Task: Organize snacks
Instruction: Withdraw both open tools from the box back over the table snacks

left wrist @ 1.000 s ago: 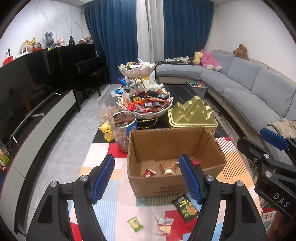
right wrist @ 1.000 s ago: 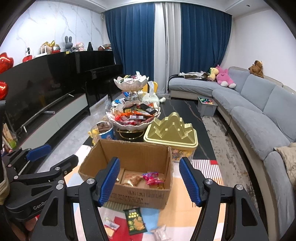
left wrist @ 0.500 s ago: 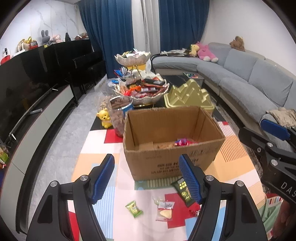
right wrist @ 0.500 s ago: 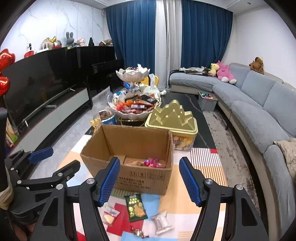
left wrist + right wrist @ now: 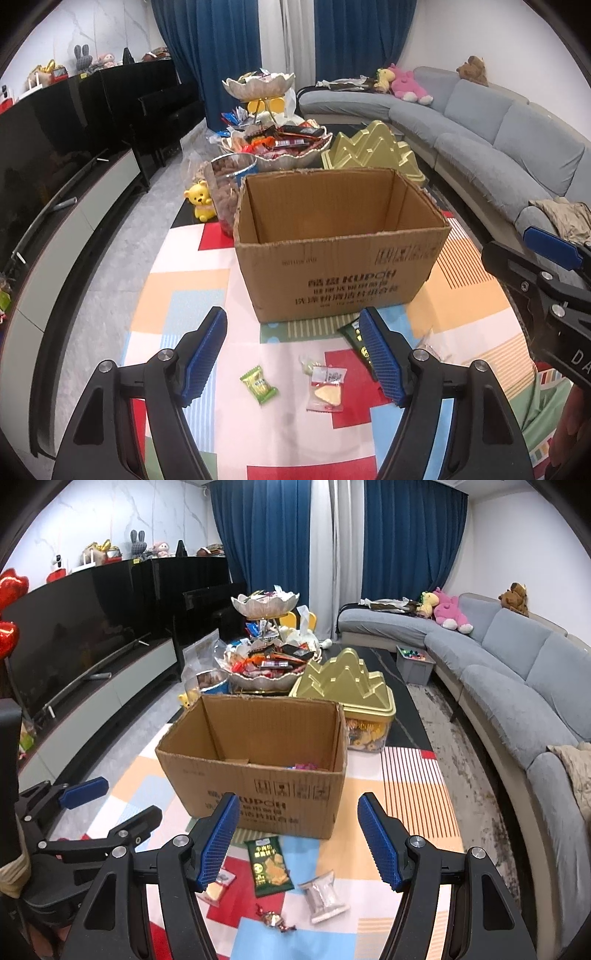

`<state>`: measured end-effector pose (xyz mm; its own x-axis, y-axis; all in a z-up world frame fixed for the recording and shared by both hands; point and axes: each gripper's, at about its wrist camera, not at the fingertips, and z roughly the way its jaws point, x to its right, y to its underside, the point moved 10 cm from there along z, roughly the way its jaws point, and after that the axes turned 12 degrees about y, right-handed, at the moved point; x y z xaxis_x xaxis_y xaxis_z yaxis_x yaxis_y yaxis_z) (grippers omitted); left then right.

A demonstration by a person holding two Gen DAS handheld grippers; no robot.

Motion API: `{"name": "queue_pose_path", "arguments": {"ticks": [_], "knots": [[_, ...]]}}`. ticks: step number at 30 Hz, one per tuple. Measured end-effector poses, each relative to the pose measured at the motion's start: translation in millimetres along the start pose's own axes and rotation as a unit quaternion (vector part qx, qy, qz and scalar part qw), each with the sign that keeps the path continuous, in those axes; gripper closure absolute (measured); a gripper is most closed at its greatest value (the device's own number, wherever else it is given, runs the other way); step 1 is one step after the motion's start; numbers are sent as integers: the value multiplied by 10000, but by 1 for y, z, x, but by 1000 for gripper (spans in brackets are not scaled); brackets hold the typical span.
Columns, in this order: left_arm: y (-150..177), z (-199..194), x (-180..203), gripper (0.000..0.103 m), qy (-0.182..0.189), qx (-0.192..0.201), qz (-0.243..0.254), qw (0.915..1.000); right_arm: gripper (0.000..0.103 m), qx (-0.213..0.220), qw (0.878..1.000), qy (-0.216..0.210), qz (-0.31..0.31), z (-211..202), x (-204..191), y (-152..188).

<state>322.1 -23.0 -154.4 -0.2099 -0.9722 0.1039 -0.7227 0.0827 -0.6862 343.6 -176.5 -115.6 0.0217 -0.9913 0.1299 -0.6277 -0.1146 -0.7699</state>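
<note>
Cardboard box (image 5: 258, 786), five loose snack packets (image 5: 272, 866)

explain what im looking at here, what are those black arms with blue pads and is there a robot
There is no robot. A person holds a two-finger gripper in each hand, and a wide-angle camera on each one looks forward along its jaws.

One picture is from the left gripper, the other from the right gripper. Each also catches the other tool at its edge.

Both stand open and hold nothing; the left one's jaws have just been opening.

Ahead on a colourful mat stands an open cardboard box with a few sweets inside. Loose snacks lie in front of it: a small green packet, a clear packet, a dark green chip bag, a silver packet and a wrapped candy.

Behind the box are tiered bowls of snacks and a gold tin.
</note>
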Motion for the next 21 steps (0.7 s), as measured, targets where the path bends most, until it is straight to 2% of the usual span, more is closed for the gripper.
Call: {"name": "queue_pose_path", "arguments": {"ticks": [12,21], "knots": [[17,1,2,19,2,12,4,10000,36,-148,9999,-5,13,3,-1,20],[34,8,6,19,108,-125,-25,9999,36,-182,9998,-13,-48,3,-3,37]]}}
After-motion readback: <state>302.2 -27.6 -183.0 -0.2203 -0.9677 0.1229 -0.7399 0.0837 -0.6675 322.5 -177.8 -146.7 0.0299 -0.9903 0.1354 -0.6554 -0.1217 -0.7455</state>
